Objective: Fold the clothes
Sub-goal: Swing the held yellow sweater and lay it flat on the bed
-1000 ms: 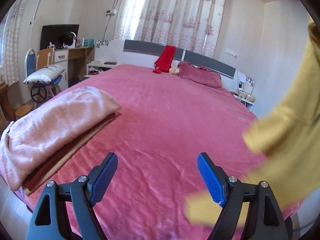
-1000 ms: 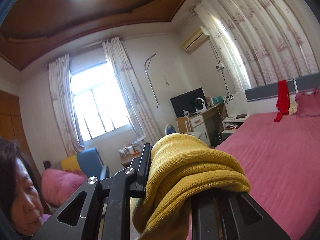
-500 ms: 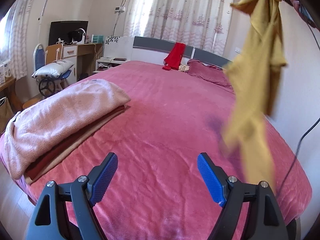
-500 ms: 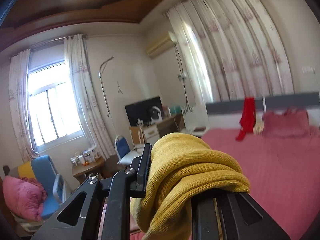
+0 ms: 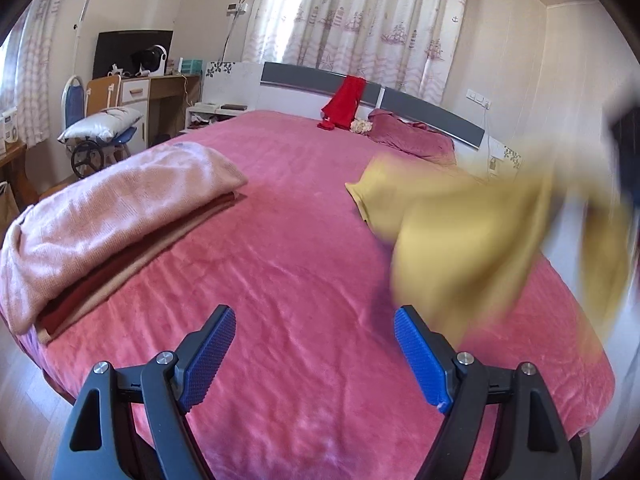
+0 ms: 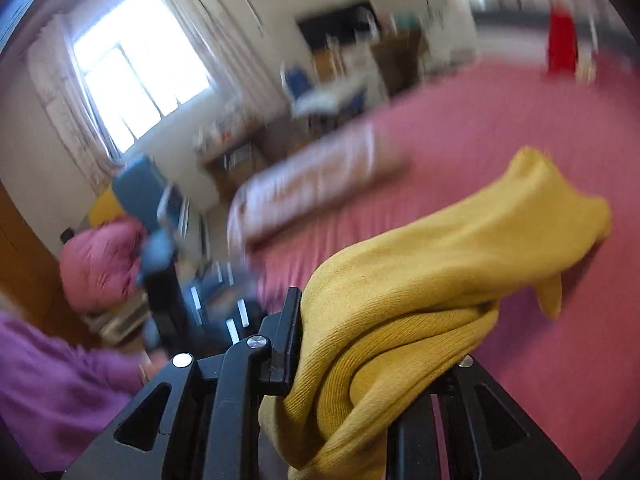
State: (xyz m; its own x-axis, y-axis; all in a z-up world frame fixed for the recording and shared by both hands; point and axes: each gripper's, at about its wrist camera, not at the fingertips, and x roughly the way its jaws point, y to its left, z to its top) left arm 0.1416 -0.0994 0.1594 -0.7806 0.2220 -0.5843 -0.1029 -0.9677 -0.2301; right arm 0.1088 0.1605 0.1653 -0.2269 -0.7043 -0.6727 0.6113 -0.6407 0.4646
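**A:** Hand-held gripper on the left (image 5: pixel 315 354), seen from its own camera: blue pads spread wide with nothing between them, hanging over the pink bed (image 5: pixel 304 240). A folded stack (image 5: pixel 116 216) topped by a pale pink knit lies on the bed's left side. The yellow sweater (image 5: pixel 472 232) is a blur on the right, one end already down on the cover.

**B:** And the right cam?

**A:** Pretty smeared. Right hand-held gripper (image 6: pixel 372 356) has the yellow sweater bunched between its fingers, draped over them, while the jaws are opening. Can't see the pads under the fabric, but it looks gripped for now. The rest of it trails out over the bed toward the upper right. A purple sleeve (image 6: pixel 52 380) shows at lower left.
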